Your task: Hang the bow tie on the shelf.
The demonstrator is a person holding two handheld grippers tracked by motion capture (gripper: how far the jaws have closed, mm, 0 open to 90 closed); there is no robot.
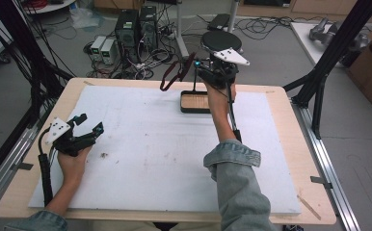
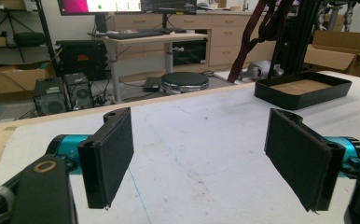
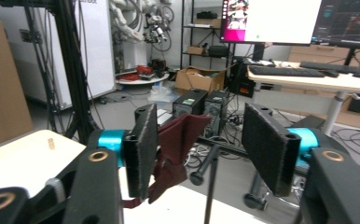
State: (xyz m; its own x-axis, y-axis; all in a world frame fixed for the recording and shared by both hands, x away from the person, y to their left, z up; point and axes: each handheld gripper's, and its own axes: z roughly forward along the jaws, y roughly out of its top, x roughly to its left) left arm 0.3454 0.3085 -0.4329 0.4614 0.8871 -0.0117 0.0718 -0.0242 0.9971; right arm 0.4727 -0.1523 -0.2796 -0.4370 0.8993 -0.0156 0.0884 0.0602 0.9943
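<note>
beside the hand-held gripper [image 1: 193, 67], shallow black tray [image 1: 188, 109] with brown base

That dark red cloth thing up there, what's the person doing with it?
A person holds a gripper in each hand at a white-covered table. The right gripper is lifted past the far edge, above a shallow black tray. A dark red cloth strap hangs against its left pad; the jaws stand apart, so it seems to be hanging loose rather than pinched. The left gripper rests open near the table's left side, with nothing between its jaws.
</note>
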